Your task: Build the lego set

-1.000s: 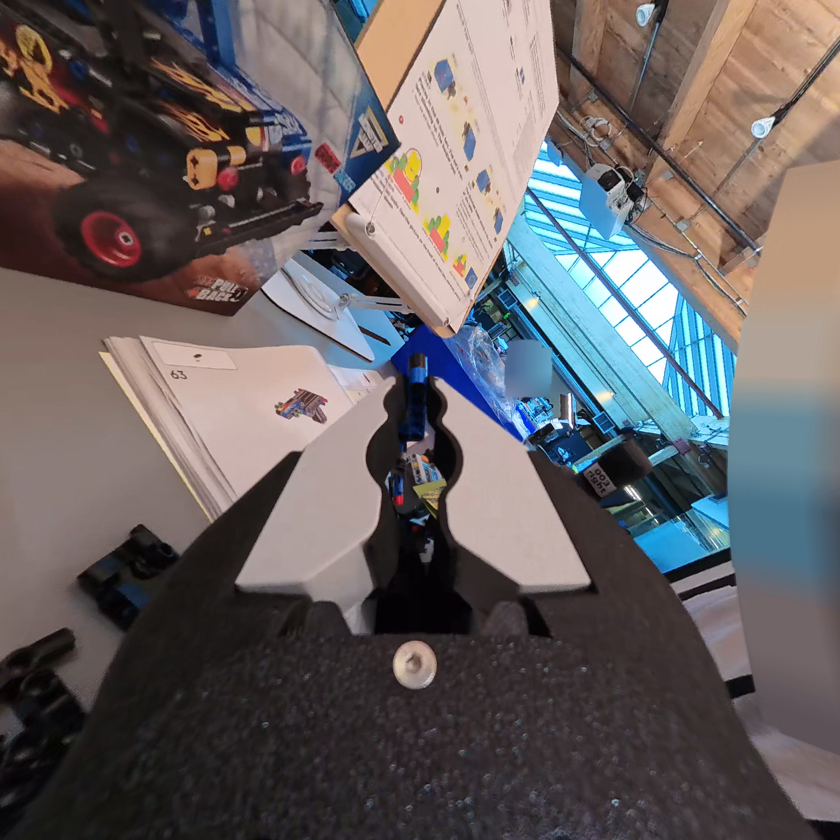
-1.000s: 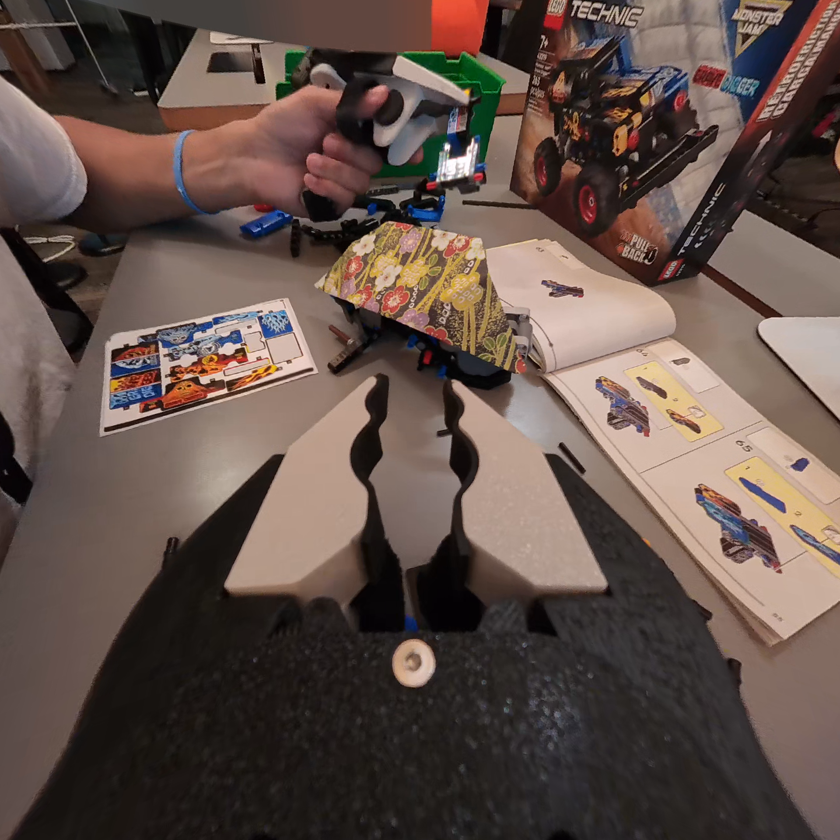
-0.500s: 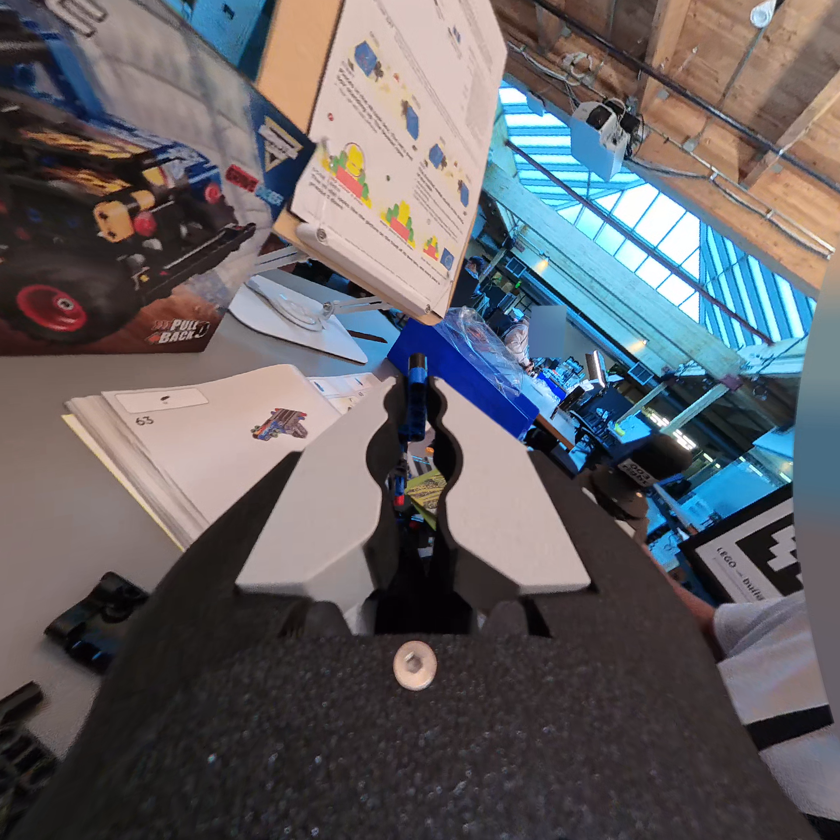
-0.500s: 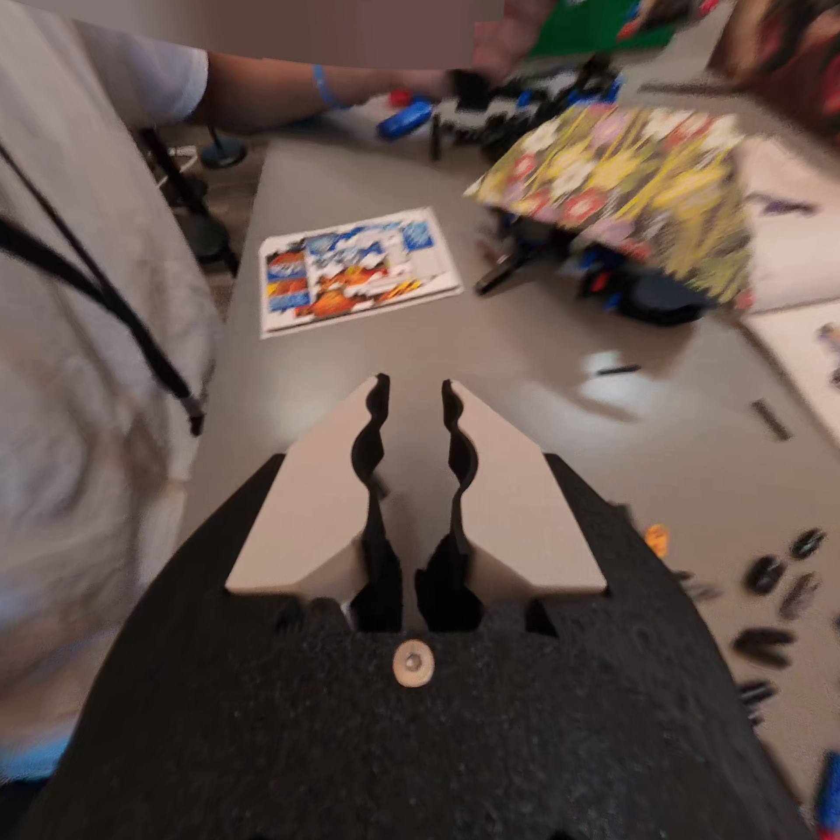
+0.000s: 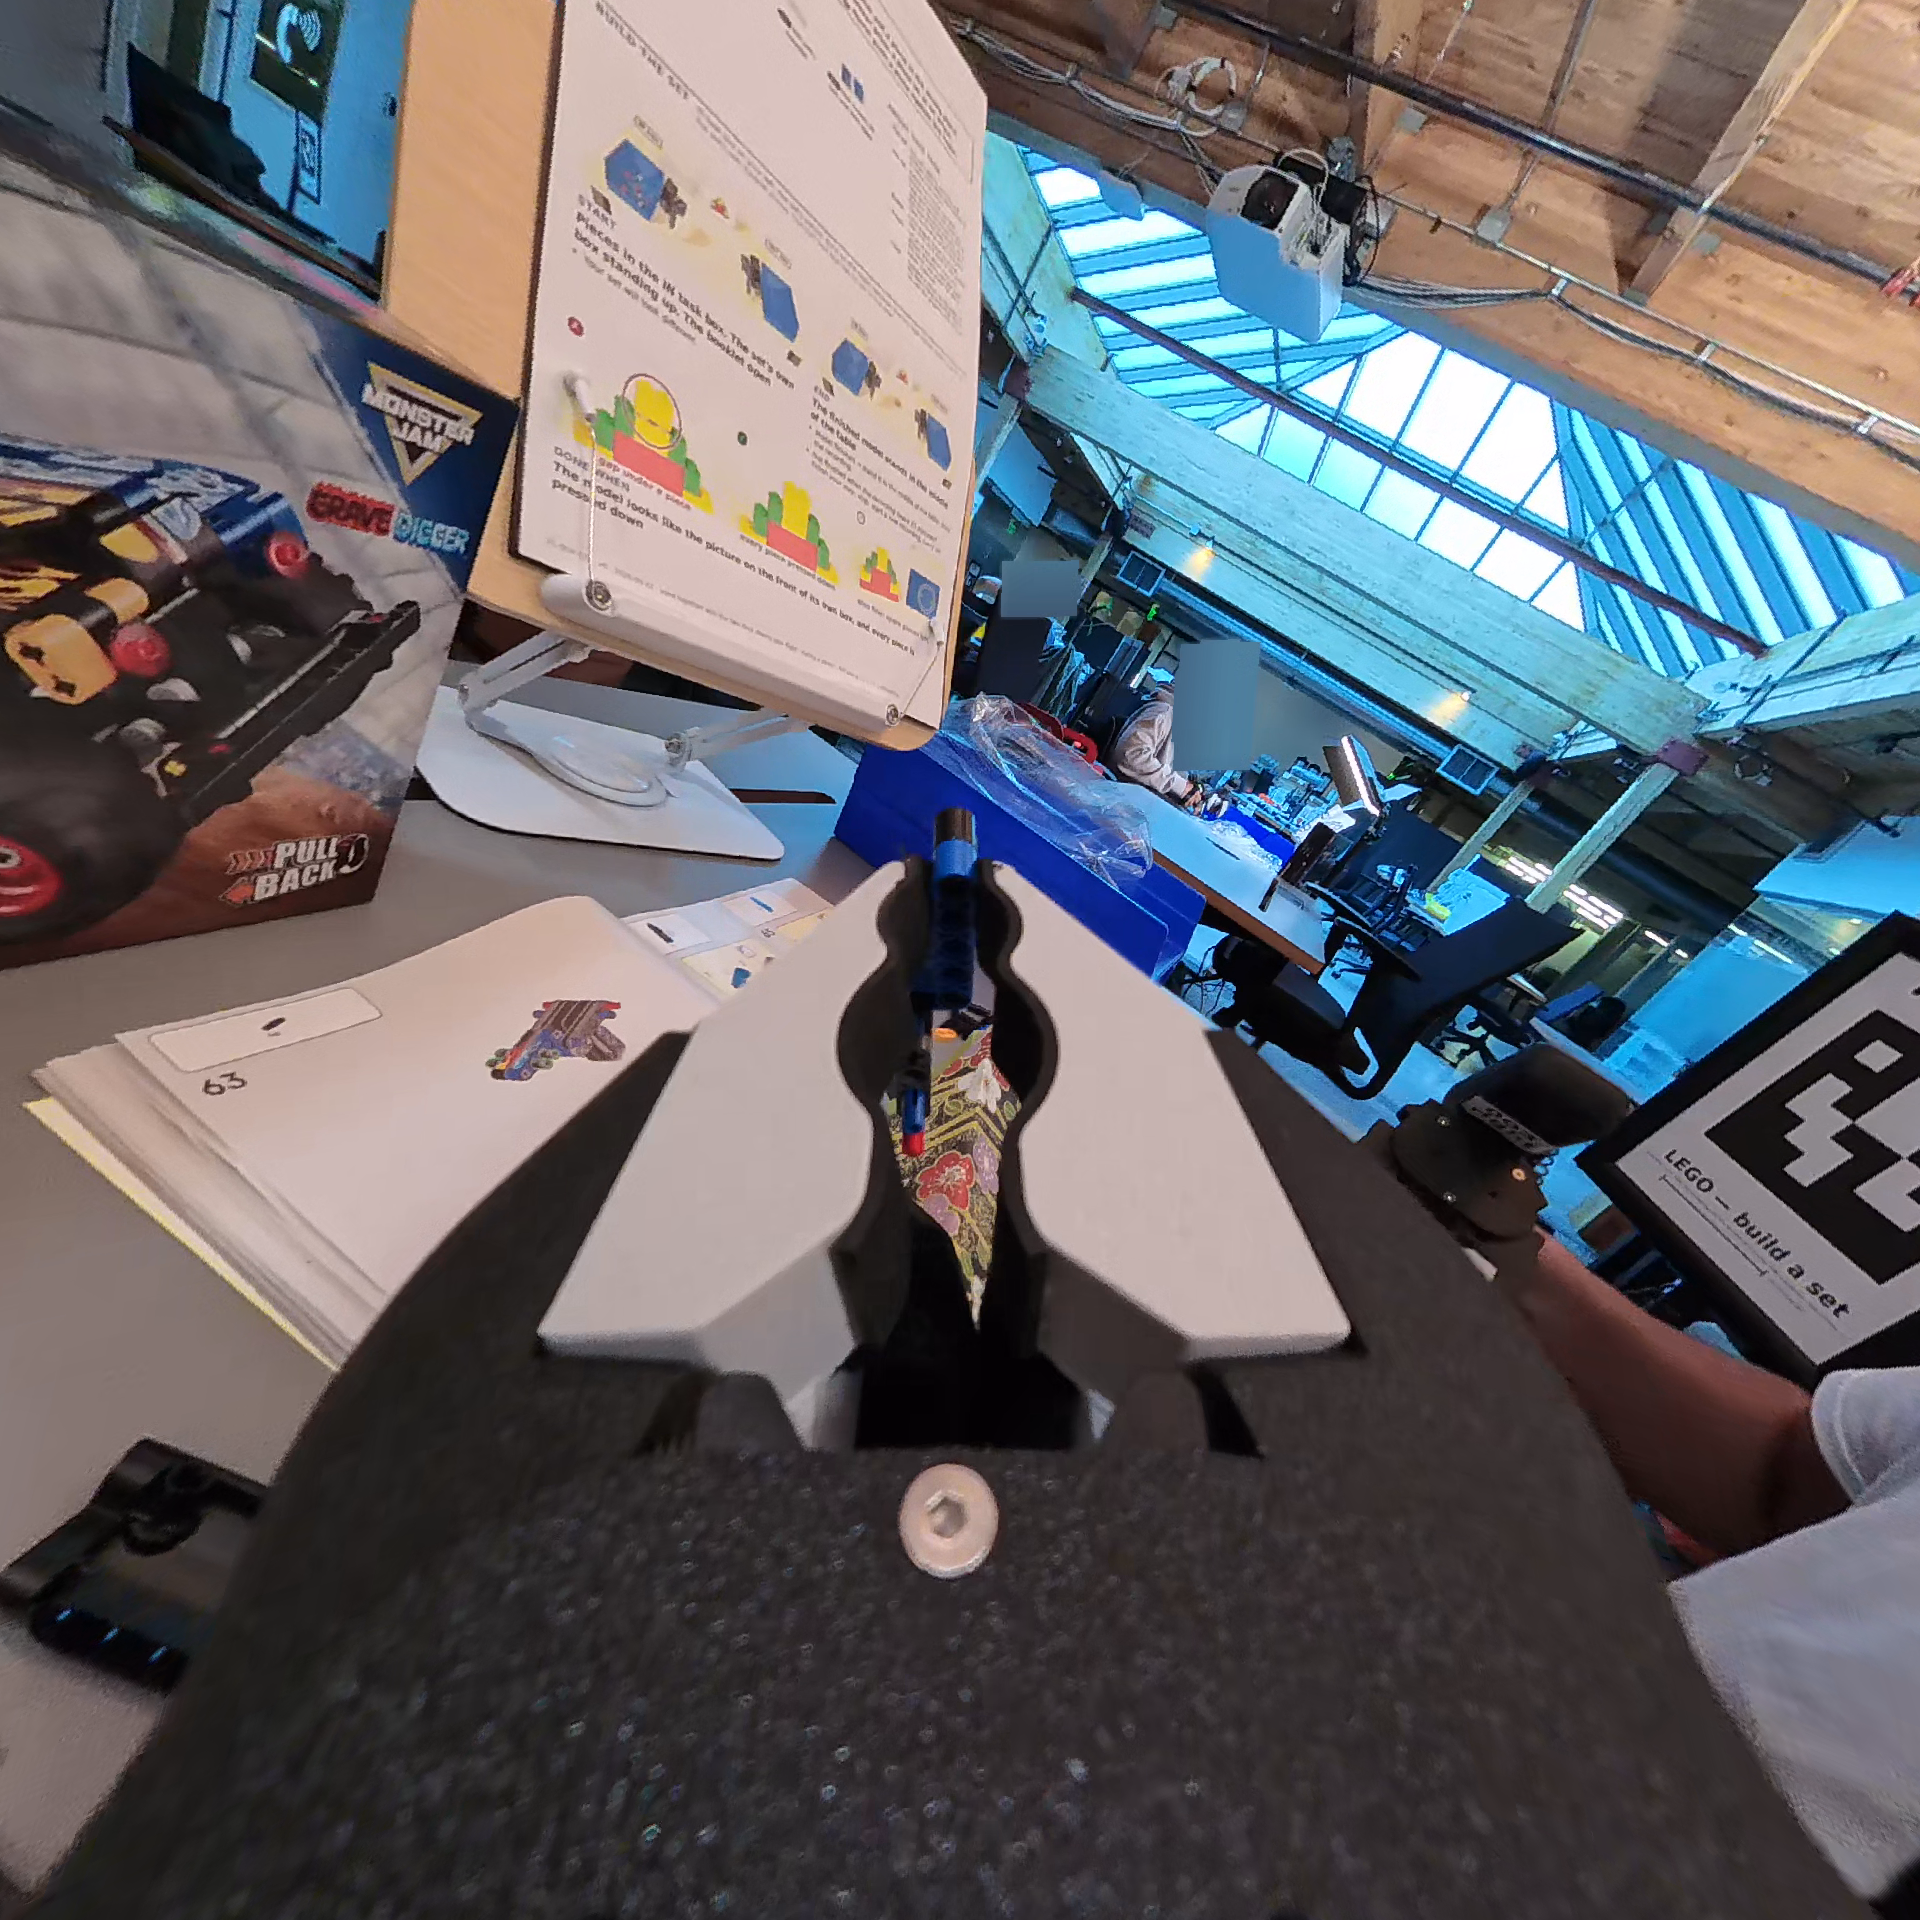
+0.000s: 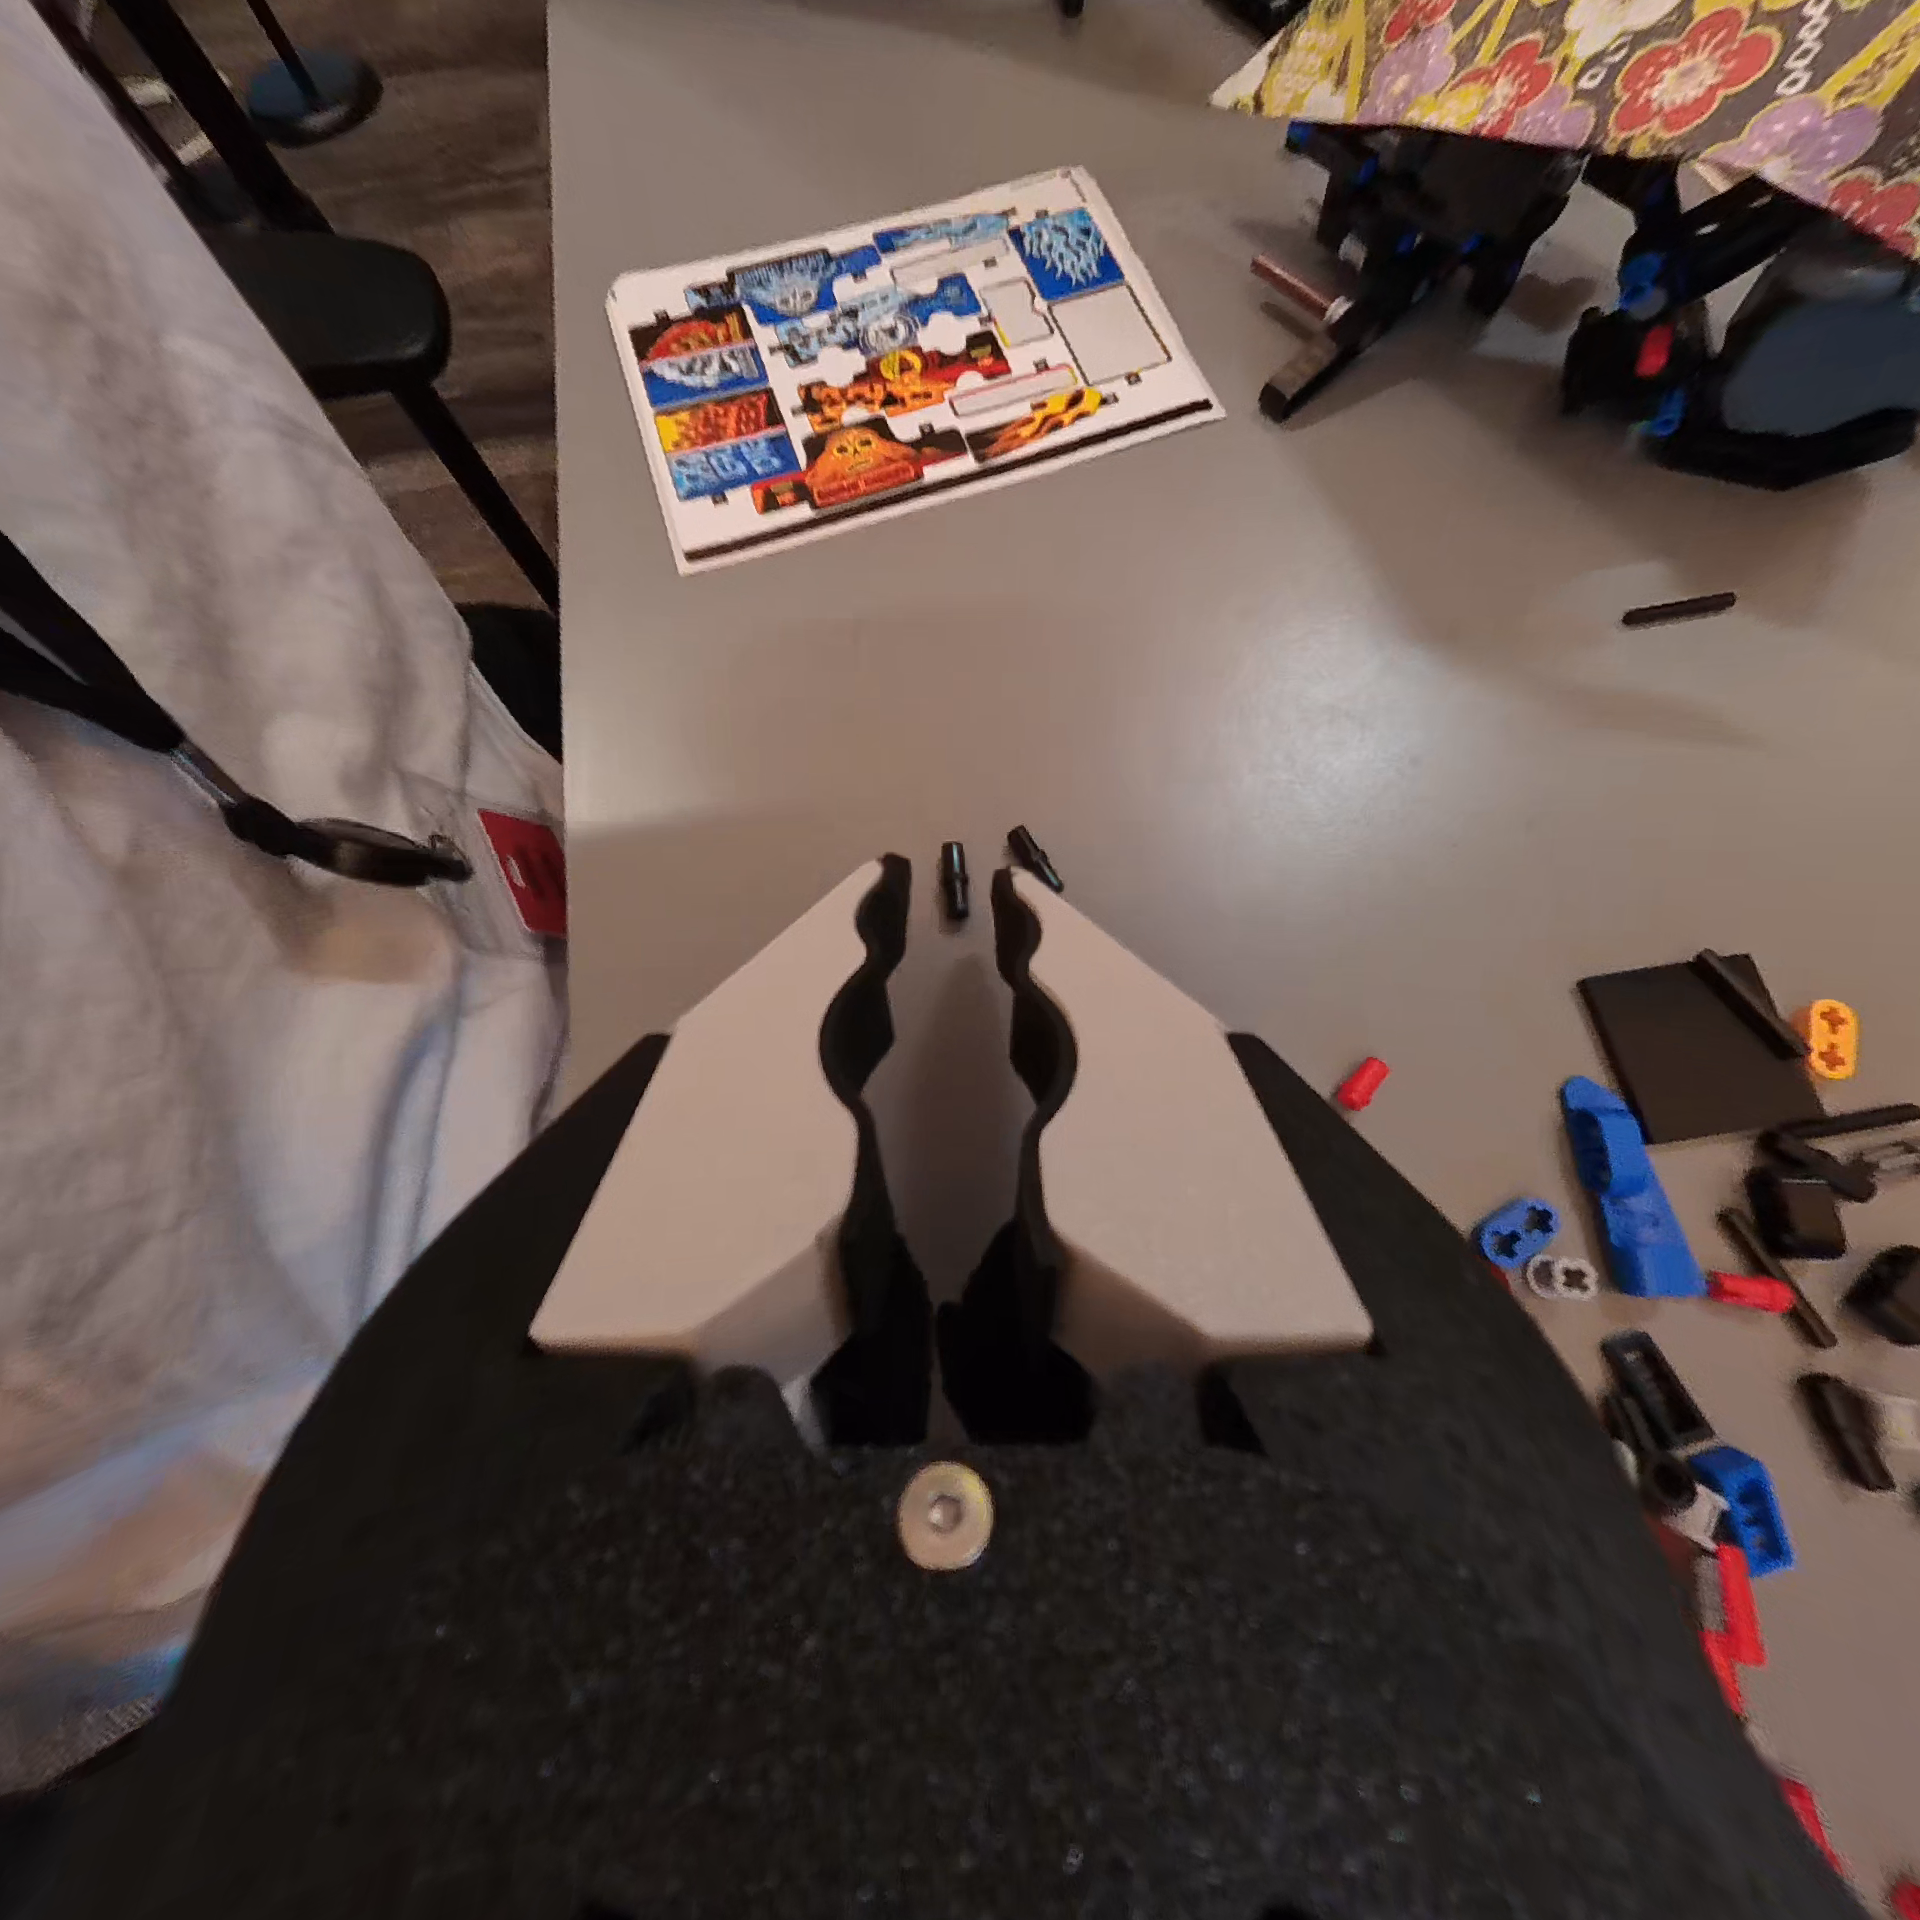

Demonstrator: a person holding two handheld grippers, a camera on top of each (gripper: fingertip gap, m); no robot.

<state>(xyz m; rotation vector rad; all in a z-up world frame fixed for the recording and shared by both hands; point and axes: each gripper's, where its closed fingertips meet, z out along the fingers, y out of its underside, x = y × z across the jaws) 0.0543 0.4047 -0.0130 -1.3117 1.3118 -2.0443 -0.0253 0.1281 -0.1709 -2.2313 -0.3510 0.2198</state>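
My left gripper [image 5: 951, 883] is shut on a small blue and black lego assembly [image 5: 953, 914], held upright above the table with its tip poking out past the fingertips. A floral cloth [image 5: 956, 1153] shows through the gap below it. My right gripper [image 6: 943, 883] is open and low over the grey table [image 6: 1195, 727]. A small black pin [image 6: 953, 878] lies on the table right between its fingertips, untouched as far as I can see. A second black pin [image 6: 1034, 857] lies just right of it. The partly built dark model [image 6: 1714, 353] sits under the floral cloth [image 6: 1610, 83] at the far right.
A sticker sheet [image 6: 904, 364] lies ahead. Loose pieces lie to the right: blue part [image 6: 1621, 1184], black panel [image 6: 1683, 1039], red pin [image 6: 1361, 1081], black axle [image 6: 1678, 608]. The table's left edge and a person's white shirt [image 6: 208, 831] are close. Booklet [image 5: 395, 1081], lego box [image 5: 156, 675], document stand [image 5: 748, 364]. My hands' fingertips stand some 35 cm from each other. From either gripper's tips it is about 20 cm to the partly built dark model [image 6: 1714, 353].
My right gripper has swung away from the covered model toward the near left of the table, over the two black pins. My left gripper, still holding its piece, has turned rightward.
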